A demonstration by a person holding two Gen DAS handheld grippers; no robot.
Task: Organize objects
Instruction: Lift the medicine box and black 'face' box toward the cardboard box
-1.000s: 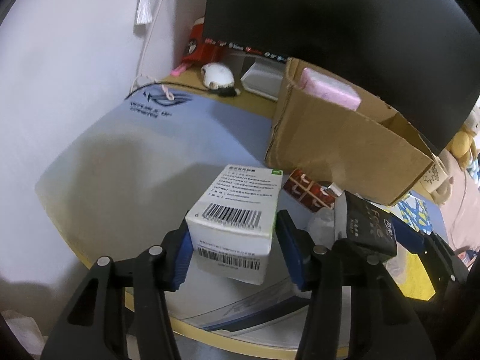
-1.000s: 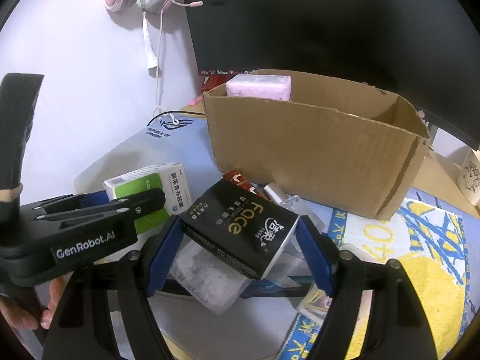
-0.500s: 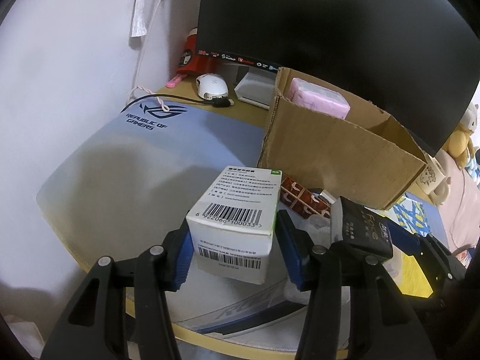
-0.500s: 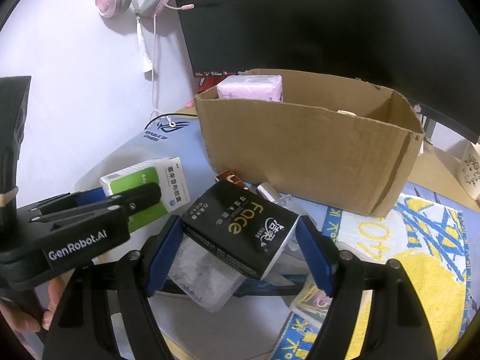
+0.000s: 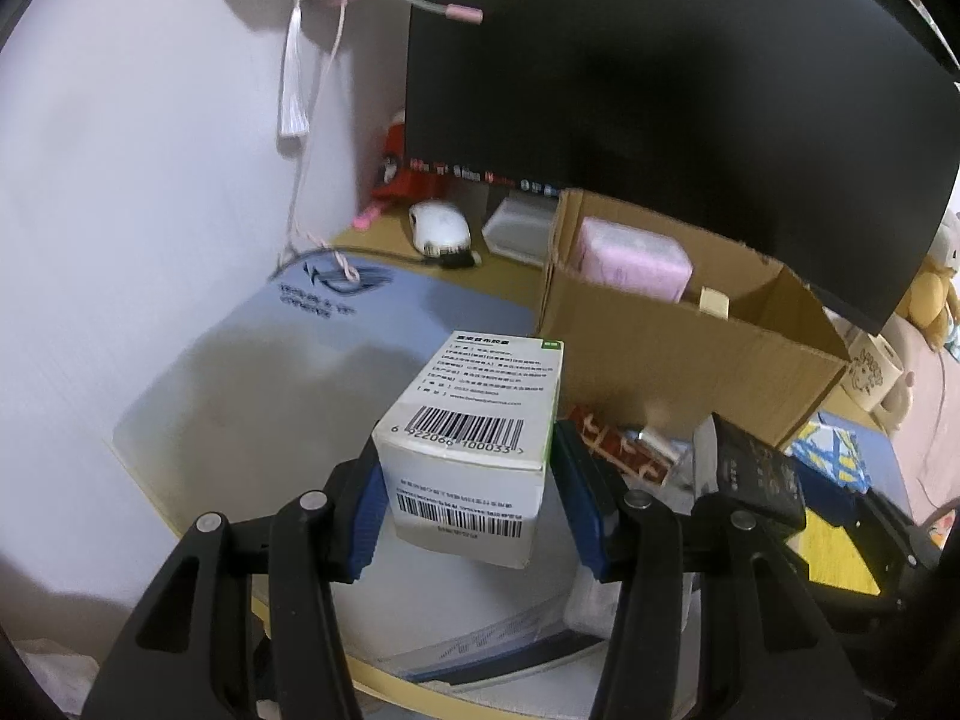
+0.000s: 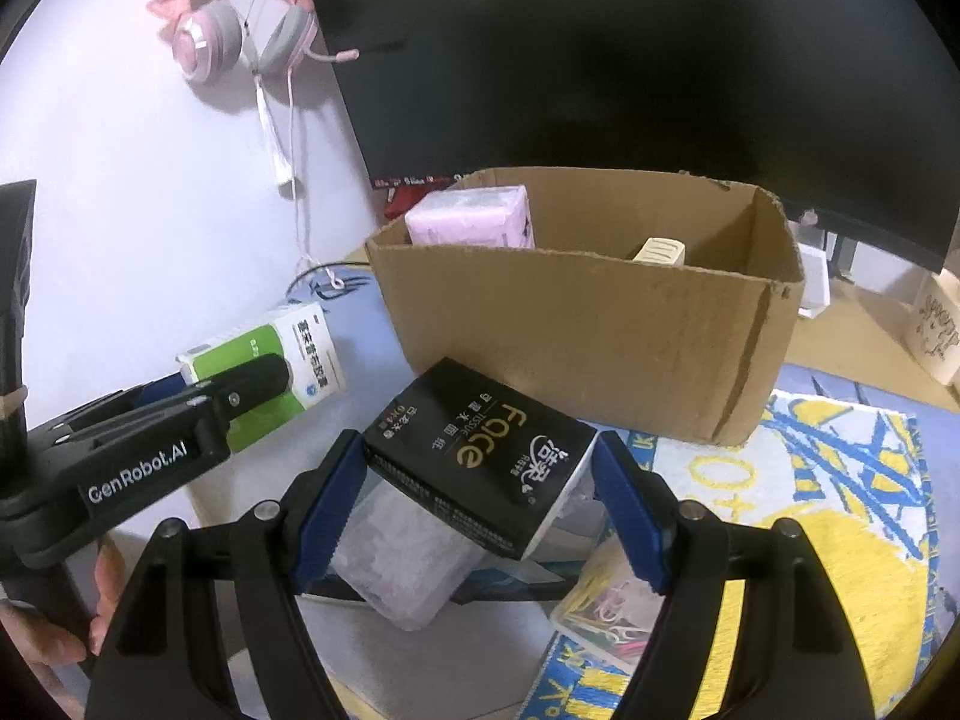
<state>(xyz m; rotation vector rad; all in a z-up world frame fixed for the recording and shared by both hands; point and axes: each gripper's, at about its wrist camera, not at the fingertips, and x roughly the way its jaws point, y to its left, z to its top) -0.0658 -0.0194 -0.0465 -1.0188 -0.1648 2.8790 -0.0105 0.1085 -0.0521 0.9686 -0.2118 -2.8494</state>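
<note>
A: Left gripper (image 5: 465, 480) pinches the white box (image 5: 480, 438); right gripper (image 6: 480, 498) clamps the black tissue pack (image 6: 480, 456).

B: Cardboard box (image 6: 588, 354) sits just ahead. They'd best lift both over its rim, w/o clipping, one at a time.

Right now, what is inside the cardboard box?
Inside the box a pink pack stands at its left end, and a small cream item shows further right. The front wall hides the bottom.
</note>
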